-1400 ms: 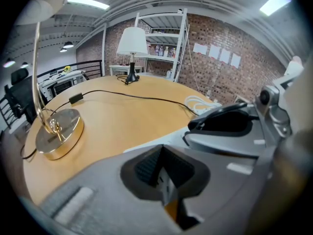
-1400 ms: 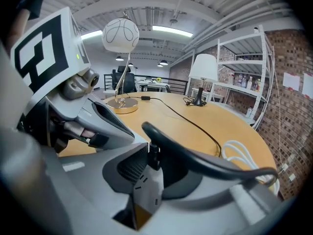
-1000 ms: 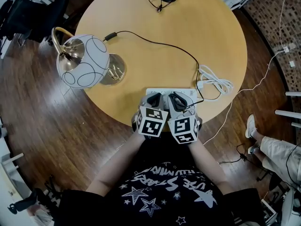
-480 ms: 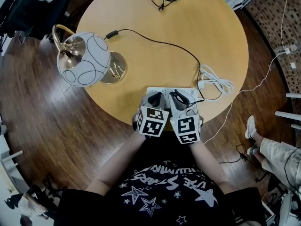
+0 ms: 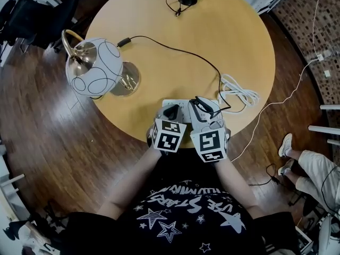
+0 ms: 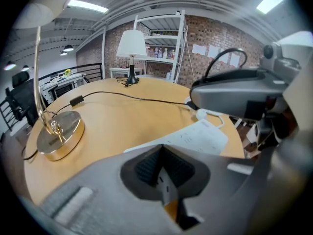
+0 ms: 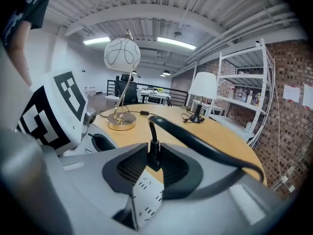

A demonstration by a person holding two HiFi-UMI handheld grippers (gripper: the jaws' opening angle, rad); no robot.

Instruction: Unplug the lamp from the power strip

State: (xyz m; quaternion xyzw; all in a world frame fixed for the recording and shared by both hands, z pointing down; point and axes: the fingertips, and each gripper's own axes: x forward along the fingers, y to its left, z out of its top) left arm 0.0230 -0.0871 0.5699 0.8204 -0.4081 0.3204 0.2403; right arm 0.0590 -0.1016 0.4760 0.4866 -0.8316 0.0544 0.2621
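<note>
Wooden and round, the table [image 5: 239,41] fills the head view. The lamp [image 5: 94,68], a white globe shade drawn over with black lines, stands at its left edge. Its black cord [image 7: 187,134] trails across the top to the power strip [image 6: 197,134], which lies at the near edge in front of the person. A coiled white cable [image 5: 241,92] sits just right of the strip.

From above, the left gripper [image 5: 171,112] and right gripper [image 5: 203,110] sit side by side over the strip, and their marker cubes hide the jaws. The gripper views show them. In the right gripper view the pads are clamped on the black plug [image 7: 154,155]. The cord arcs away to the right, and the strip's slotted white face shows below the plug. I cannot see the prongs. In the left gripper view the jaws meet at their tips with nothing between them, and the strip shows just beneath.

The gripper views also show a second lamp [image 6: 132,45] with a white shade at the far side. From above, only its dark foot appears.
</note>
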